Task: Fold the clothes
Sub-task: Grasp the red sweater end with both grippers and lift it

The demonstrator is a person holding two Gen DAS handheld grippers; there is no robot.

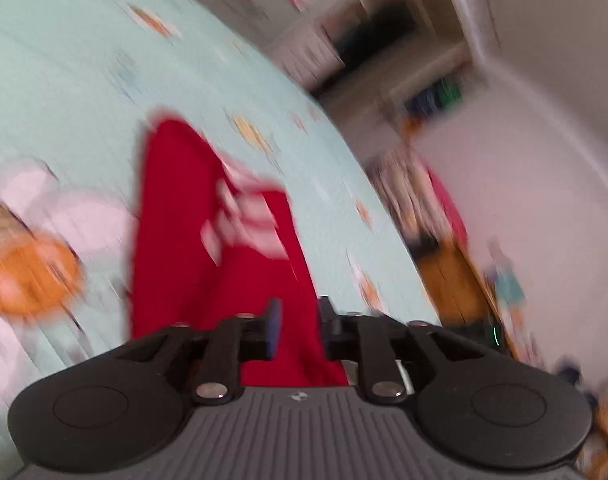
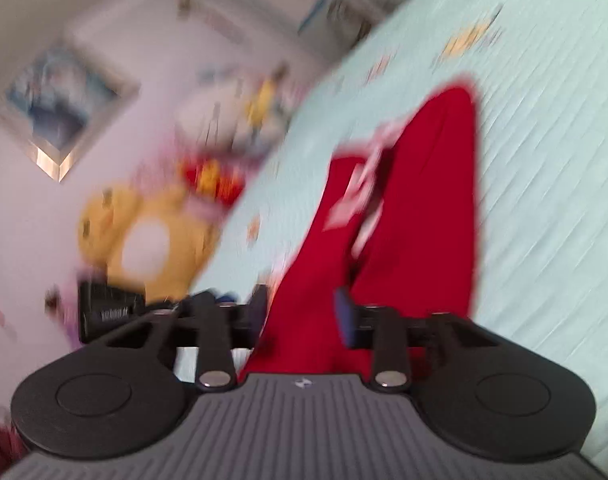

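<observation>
Two claws are on one garment here: the left claw (image 1: 297, 330) and the right claw (image 2: 301, 314) each have red cloth running between their black fingers, and both frames are heavily smeared, so whether the fingers are truly clenched on it or only standing around it I cannot tell. That red fabric garment with white printed lettering (image 1: 207, 232) stretches away from both claws and lies on the pale mint quilted bedspread with small orange motifs (image 1: 83, 92), its far end reaching toward the middle of the bed. In the right wrist view the garment (image 2: 424, 208) sits near the bed's edge, and a yellow plush toy (image 2: 151, 236) shows beyond that edge against the white wall.
</observation>
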